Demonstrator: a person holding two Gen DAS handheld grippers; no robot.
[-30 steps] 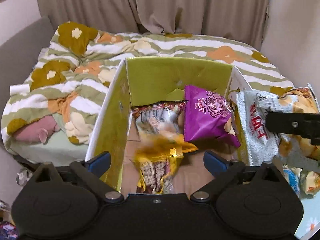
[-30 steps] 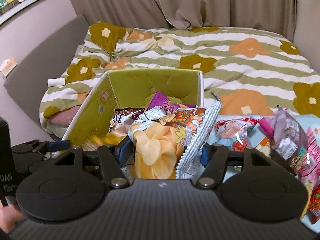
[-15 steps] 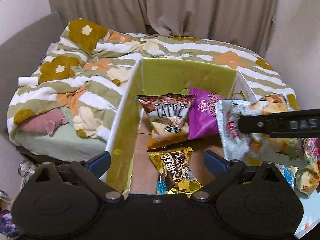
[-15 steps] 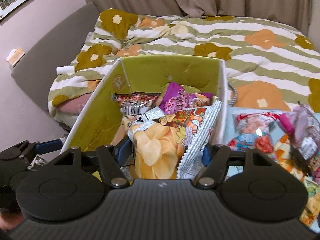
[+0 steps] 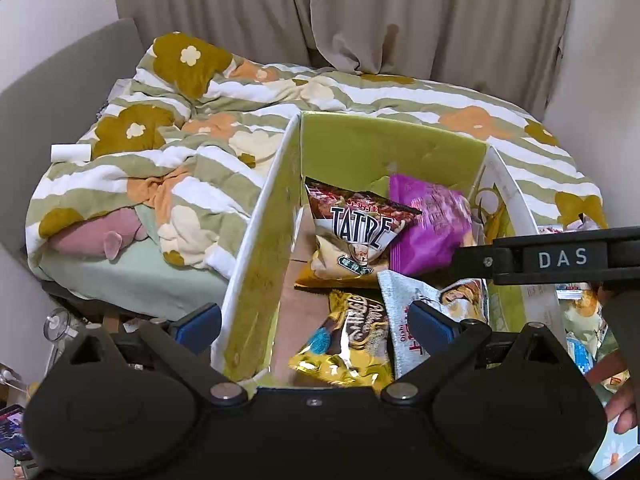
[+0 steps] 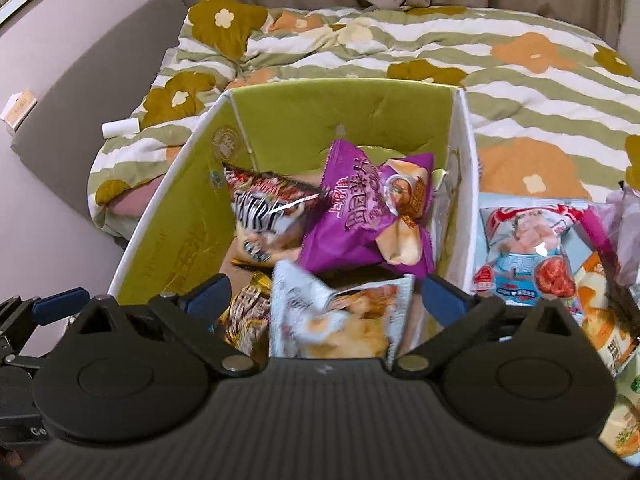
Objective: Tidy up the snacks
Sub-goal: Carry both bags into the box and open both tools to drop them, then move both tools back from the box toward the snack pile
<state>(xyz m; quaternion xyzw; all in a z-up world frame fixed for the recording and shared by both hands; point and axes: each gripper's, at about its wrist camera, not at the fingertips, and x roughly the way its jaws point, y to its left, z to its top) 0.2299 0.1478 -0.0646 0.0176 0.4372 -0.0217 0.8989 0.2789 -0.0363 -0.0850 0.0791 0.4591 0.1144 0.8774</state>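
Note:
A green-lined cardboard box point(image 5: 260, 264) point(image 6: 280, 108) stands at the foot of the bed. Inside it lie a Tatre bag point(image 5: 352, 236) point(image 6: 260, 216), a purple bag point(image 5: 428, 228) point(image 6: 360, 220) and a gold chocolate bag point(image 5: 348, 340) point(image 6: 244, 312). A silver chip bag point(image 6: 336, 316) point(image 5: 404, 312), blurred, sits loose in the box between my right gripper's spread fingers. My right gripper point(image 6: 327, 294) is open over the box's near end. My left gripper point(image 5: 316, 322) is open and empty, straddling the box's left wall.
Several more snack bags point(image 6: 528, 248) lie on the light-blue surface point(image 5: 612, 452) right of the box. A flowered quilt point(image 5: 208, 148) covers the bed behind. The right gripper's body point(image 5: 560, 260) crosses the left wrist view at right.
My right gripper carried the silver chip bag over the box and opened; the bag has dropped inside. My left gripper stayed open as its view shifted along the box.

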